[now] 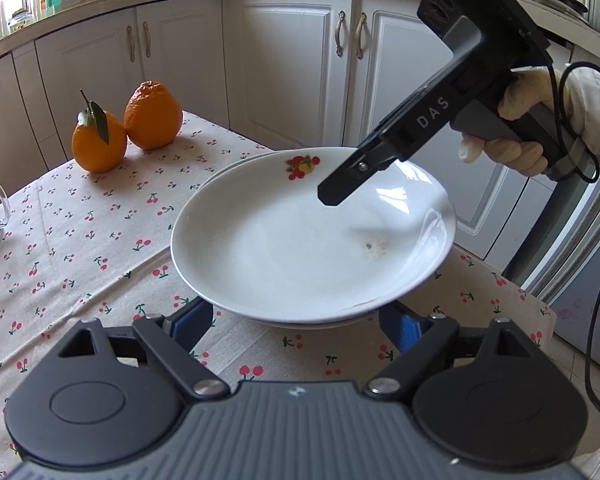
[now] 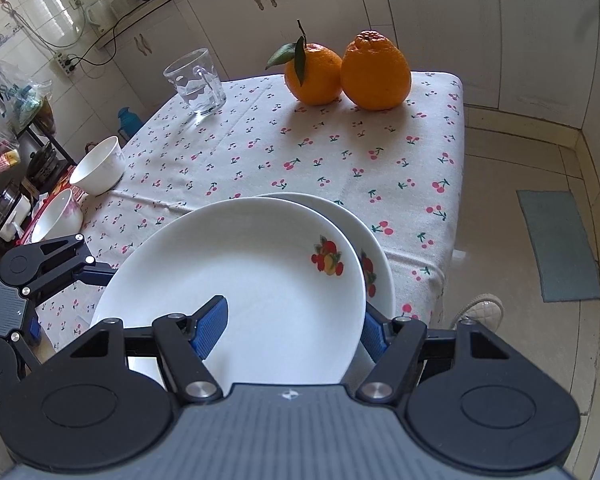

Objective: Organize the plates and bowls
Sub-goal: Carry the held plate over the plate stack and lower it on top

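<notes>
A white plate with a fruit motif (image 1: 284, 248) (image 2: 260, 280) lies on a second, matching plate (image 1: 300, 326) (image 2: 380, 248), shifted sideways over it, on the cherry-print tablecloth. My right gripper (image 2: 292, 332) (image 1: 348, 176) straddles the top plate's rim. Its one blue pad (image 2: 210, 328) hovers over the inside, and the other stands outside the rim, so the jaws are open. My left gripper (image 1: 298, 324) (image 2: 66, 300) is open at the plate's near edge, its fingertips hidden under the rim. Two white bowls (image 2: 98, 168) (image 2: 58, 216) sit at the table's left side.
Two oranges (image 1: 98, 140) (image 1: 154, 116) stand at the far end of the table, and a glass mug (image 2: 196, 80) stands near the far corner. A gloved hand (image 1: 540, 120) holds the right gripper. The table edge (image 2: 456, 200) drops to a tiled floor, where a shoe (image 2: 480, 312) shows.
</notes>
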Demonstrator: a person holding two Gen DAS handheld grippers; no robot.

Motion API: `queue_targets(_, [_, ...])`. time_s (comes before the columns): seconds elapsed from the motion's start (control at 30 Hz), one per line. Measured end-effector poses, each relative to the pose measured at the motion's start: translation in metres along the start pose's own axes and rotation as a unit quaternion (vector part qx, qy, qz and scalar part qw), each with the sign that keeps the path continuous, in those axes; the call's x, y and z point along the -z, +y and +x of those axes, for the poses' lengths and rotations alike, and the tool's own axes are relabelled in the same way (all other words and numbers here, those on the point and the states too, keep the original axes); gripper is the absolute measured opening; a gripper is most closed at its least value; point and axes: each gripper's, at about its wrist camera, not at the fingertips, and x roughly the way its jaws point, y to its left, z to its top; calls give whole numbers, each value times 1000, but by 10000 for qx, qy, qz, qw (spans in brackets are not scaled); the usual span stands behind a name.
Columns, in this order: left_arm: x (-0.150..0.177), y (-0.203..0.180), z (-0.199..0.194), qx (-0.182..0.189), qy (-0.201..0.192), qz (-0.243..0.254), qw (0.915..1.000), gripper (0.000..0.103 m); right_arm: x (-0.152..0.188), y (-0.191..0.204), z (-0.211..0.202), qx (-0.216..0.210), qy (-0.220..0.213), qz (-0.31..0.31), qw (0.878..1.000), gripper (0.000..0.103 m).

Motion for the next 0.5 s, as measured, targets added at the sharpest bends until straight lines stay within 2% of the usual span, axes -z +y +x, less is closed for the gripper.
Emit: queue_targets(0.5, [2,1,-1,24,-39,-29,10000,90,14,8,-22,223,-120,73,9997,76])
